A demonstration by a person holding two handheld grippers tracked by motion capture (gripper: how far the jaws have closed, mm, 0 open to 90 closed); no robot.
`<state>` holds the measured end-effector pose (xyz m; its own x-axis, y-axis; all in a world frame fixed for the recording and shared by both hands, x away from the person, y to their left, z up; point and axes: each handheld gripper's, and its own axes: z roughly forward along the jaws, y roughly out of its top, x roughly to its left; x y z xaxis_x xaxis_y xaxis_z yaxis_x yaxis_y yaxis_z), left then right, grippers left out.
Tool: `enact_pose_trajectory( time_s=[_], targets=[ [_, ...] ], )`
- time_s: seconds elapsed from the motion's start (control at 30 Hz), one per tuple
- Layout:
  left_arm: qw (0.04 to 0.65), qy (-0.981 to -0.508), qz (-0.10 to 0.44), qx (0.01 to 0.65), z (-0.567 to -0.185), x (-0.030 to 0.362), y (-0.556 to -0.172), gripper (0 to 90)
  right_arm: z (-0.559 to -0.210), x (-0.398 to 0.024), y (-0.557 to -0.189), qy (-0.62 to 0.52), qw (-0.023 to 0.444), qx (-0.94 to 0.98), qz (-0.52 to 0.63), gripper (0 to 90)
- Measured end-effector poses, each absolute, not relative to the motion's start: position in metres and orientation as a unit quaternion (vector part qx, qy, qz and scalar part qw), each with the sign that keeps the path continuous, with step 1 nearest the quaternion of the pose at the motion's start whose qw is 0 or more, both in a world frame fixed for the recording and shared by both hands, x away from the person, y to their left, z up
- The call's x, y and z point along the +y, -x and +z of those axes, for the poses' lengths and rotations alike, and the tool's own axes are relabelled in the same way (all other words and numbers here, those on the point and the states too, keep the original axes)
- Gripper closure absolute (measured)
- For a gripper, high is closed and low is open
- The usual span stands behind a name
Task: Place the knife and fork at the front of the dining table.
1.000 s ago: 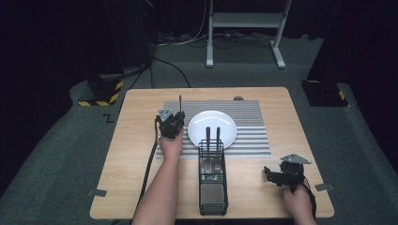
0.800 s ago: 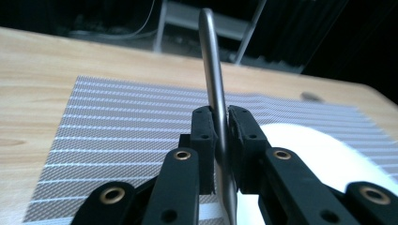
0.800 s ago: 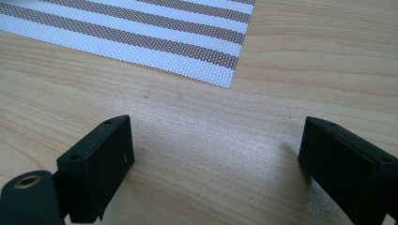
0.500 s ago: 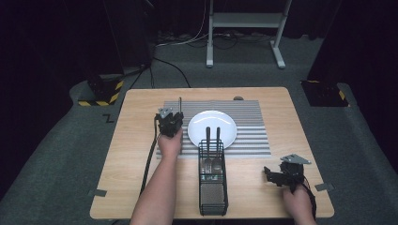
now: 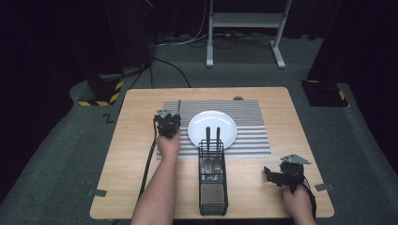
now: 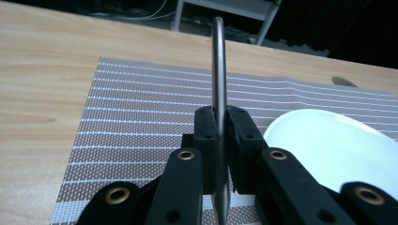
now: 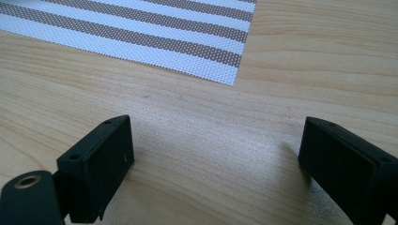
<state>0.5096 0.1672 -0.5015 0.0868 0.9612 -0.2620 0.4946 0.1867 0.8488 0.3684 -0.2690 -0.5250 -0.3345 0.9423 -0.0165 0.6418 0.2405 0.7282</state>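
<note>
Left hand-held gripper (image 6: 219, 140) clamps a slim, flat steel utensil handle (image 6: 218, 61) over the ribbed woven placemat (image 6: 141, 117); right hand-held gripper (image 7: 216, 164) gapes

The table (image 5: 131, 140) is pale matt wood with visible grain. A woven striped placemat (image 6: 141, 108) looks coarse. The plate (image 6: 338, 145) is glossy white; the utensil handle (image 6: 218, 61) brushed metal; the caddy (image 5: 212, 187) black wire.

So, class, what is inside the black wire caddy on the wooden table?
Inside the black wire caddy, two black-handled utensils stand upright, handles rising above its rim. Their metal heads show blurred through the wires; whether they are forks or spoons cannot be told.
</note>
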Motion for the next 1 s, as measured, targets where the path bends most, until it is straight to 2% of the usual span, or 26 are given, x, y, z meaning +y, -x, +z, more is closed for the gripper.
enact_pose_trajectory(
  time_s=[0.3,0.67,1.0],
  targets=[
    [0.431,-0.580,0.249,0.645,-0.502,0.168,-0.513,82.7,-0.525,-0.269,-0.368,-0.527,0.235,0.752,0.320,10.2],
    [0.428,-0.583,0.256,0.642,-0.497,0.168,-0.515,80.1,-0.525,-0.269,-0.368,-0.527,0.235,0.752,0.320,10.2],
    [0.431,-0.596,0.270,0.622,-0.488,0.166,-0.507,81.6,-0.525,-0.269,-0.368,-0.526,0.234,0.752,0.320,10.3]
  ],
)
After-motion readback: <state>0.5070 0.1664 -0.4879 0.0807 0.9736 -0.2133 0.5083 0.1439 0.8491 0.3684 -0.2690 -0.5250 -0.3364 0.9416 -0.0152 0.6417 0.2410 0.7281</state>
